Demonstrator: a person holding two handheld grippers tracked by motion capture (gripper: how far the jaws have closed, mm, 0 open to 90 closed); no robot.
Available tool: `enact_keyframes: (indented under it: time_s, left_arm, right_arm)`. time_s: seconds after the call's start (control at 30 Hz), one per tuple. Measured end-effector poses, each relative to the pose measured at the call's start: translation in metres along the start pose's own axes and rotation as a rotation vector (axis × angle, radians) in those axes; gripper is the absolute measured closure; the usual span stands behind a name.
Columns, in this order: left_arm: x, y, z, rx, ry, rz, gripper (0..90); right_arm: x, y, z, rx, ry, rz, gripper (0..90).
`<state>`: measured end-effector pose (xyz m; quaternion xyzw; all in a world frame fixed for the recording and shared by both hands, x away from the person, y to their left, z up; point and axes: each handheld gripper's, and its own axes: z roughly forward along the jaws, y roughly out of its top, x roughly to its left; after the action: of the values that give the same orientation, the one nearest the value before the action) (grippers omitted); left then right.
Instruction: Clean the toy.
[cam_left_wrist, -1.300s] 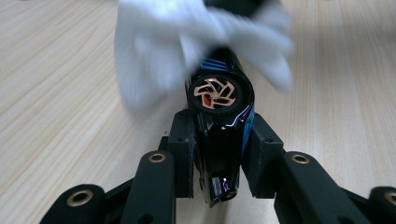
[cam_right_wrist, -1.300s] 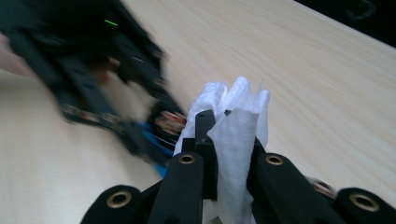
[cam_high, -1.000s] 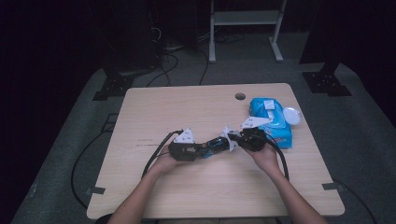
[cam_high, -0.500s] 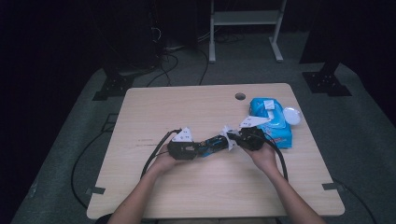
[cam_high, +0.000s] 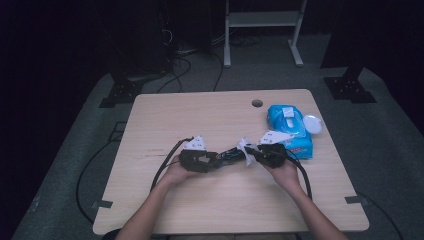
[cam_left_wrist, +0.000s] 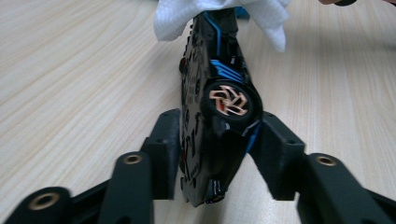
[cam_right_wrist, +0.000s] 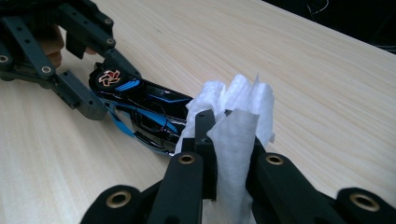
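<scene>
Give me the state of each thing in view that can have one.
left tool: jaws have just been opening, pads against the toy car
toy car: turned on its side, one end between the left tool's jaws, far end covered by the wipe
right tool: shut on the white wipe
white wipe: bunched up, touching the car
wipes pack: lying flat, round lid flipped open

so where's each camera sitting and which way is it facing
High view: above the person's side, looking forward and down on the table; both forearms, left hand-held gripper and right hand-held gripper show.
Left gripper view: rides the left hand-held gripper, looking along its jaws at the toy car.
Right gripper view: rides the right hand-held gripper, looking past the wipe toward the left one.
Both gripper views share the car and wipe.
</scene>
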<state>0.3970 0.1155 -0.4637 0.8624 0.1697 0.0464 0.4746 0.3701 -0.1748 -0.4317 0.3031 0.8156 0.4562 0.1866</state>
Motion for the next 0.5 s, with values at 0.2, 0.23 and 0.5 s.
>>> enact_keyframes:
  time_s: [0.2,0.23,0.5]
  left_arm:
    - [-0.003,0.000,0.003,0.015,-0.026,0.007,47.0]
    - [-0.003,0.000,0.003,0.022,-0.029,0.012,46.8]
    - [-0.007,-0.002,0.008,0.049,-0.066,0.043,38.0]
  right_arm:
    - [0.000,-0.006,-0.007,-0.002,0.038,0.015,83.4]
    - [0.000,-0.007,-0.008,0.000,0.040,0.018,83.4]
    - [0.004,-0.013,-0.013,0.021,0.051,0.005,83.1]
